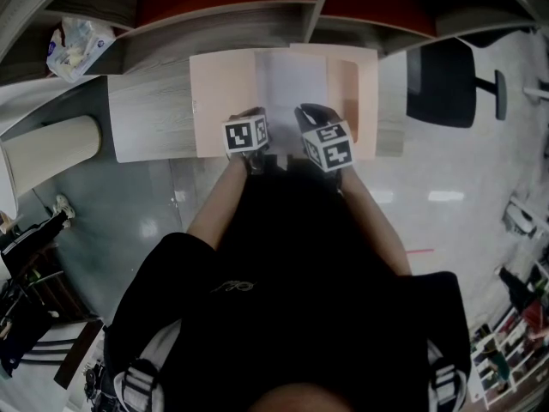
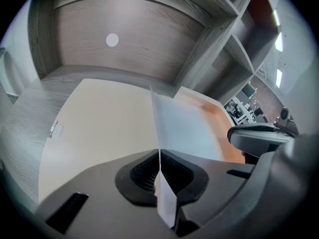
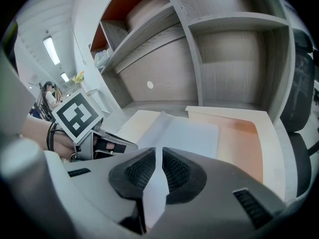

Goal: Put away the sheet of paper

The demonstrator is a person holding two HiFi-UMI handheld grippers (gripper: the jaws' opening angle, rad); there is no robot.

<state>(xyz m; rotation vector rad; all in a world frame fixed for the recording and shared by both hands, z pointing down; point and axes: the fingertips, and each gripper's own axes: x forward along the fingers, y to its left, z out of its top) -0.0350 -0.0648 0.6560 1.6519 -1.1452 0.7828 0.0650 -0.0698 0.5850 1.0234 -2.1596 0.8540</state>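
Grips the sheet of paper (image 1: 290, 80) tight in left gripper (image 2: 159, 157) and right gripper (image 3: 156, 154), open folder (image 1: 223, 101) just ahead, not yet filed.

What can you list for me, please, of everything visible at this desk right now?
sheet of paper: one, white, lying over the open folder, near edge pinched by both grippers
folder: one, peach, open flat on the desk
desk: one, grey wood grain, under the folder
shelf unit: one, grey wood with red-orange panels, behind the desk
office chair: one, black, right of the desk
plastic bag: one, clear and whitish, far left
left gripper: one, dark grey, shut on the paper's edge
right gripper: one, dark grey, shut on the paper's edge
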